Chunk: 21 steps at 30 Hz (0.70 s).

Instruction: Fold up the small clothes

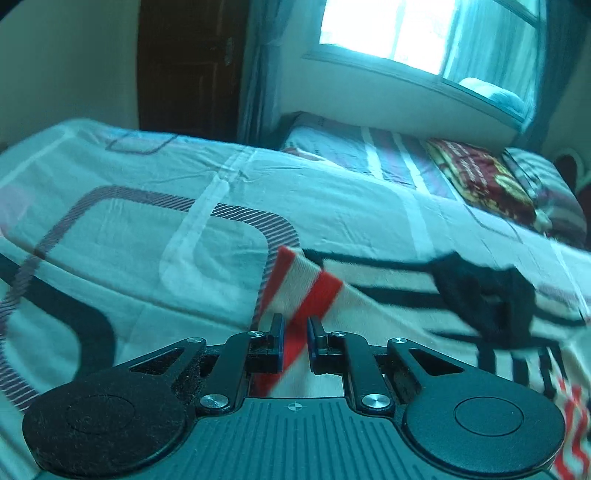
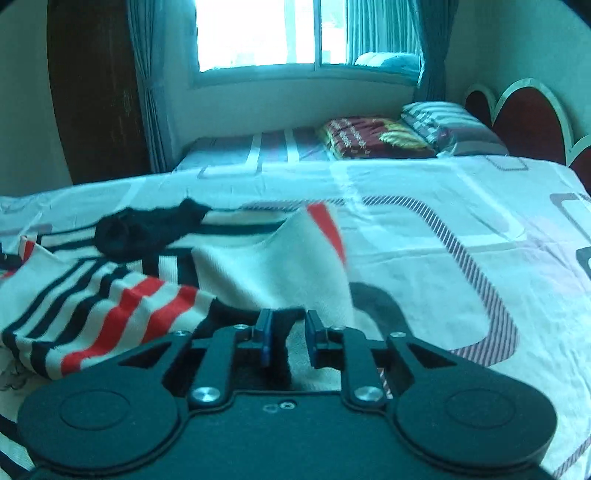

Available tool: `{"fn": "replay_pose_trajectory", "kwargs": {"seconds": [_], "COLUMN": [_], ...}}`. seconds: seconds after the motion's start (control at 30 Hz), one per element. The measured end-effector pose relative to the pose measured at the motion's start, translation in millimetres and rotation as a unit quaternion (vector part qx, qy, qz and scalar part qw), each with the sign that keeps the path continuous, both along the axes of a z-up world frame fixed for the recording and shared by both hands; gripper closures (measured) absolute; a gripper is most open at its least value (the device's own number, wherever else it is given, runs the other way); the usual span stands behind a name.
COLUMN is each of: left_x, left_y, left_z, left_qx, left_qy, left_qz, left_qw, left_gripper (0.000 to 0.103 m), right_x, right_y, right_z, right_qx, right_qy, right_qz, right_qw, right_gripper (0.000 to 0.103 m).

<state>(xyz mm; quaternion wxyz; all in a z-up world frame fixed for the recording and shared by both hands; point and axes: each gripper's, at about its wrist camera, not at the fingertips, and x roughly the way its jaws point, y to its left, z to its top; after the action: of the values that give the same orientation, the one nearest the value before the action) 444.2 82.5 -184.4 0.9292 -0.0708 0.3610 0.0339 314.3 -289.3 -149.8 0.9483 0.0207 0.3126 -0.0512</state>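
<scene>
Nearest, left claw [image 1: 295, 325]: I am pinching a red-striped edge of the striped garment [image 1: 369, 291] between narrowly parted pads; the cloth is running up out of the grip.
Nearest, right claw [image 2: 288, 332]: I am holding it almost closed on the cream part of the garment [image 2: 266, 266]; the grip looks real, though the contact is partly hidden.
Bed [image 2: 461, 229]: it is carrying everything, its patterned sheet spreading wide and flat to my right.
Garment: it is lying bunched on the bed, with one cream and red corner standing lifted and a dark patch [image 2: 147, 230], perhaps its collar, lying on the far side.
Step in hand: I judge I am carrying a held edge across to make a fold, early in the task.
Next move: it is calling for both claws travelling together, keeping the edge taut, then lowering it onto the body of the garment.
Edges and room: open sheet is lying ahead and right; the folded blanket [image 2: 373, 138] and pillow [image 2: 447, 125] are sitting well apart, by the window [image 2: 258, 33].
</scene>
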Motion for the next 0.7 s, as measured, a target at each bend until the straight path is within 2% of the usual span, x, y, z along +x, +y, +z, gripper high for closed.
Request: {"fn": "replay_pose_trajectory", "kwargs": {"seconds": [0.13, 0.23, 0.4, 0.43, 0.6, 0.63, 0.7], "left_x": [-31, -52, -76, -78, -85, -90, -99], "left_y": [-9, -18, -23, -21, -18, -18, -24], "left_z": [5, 0, -13, -14, -6, -1, 5], "left_qx": [0.001, -0.005, 0.033, 0.036, 0.035, 0.028, 0.027], "left_qy": [-0.003, 0.003, -0.003, -0.007, -0.002, -0.007, -0.018], "left_qz": [-0.028, -0.041, -0.066, -0.071, -0.065, -0.064, -0.077], "left_qw": [0.9996, 0.9992, 0.9973, 0.9968, 0.9972, 0.9975, 0.9965], "left_gripper": [0.090, 0.090, 0.090, 0.090, 0.090, 0.090, 0.090], "right_x": [-4, 2, 8, 7, 7, 5, 2], "right_y": [8, 25, 35, 32, 31, 32, 39], "right_z": [12, 7, -26, -28, -22, -18, -9], "right_qx": [0.023, 0.044, 0.001, 0.000, 0.000, 0.008, 0.028], "right_qy": [-0.025, 0.000, 0.051, 0.040, 0.054, 0.053, 0.035], "right_qz": [0.022, 0.061, 0.081, 0.085, 0.076, 0.070, 0.086], "right_qw": [0.999, 0.997, 0.995, 0.996, 0.996, 0.996, 0.995], "right_gripper": [0.081, 0.082, 0.082, 0.083, 0.083, 0.080, 0.079]}}
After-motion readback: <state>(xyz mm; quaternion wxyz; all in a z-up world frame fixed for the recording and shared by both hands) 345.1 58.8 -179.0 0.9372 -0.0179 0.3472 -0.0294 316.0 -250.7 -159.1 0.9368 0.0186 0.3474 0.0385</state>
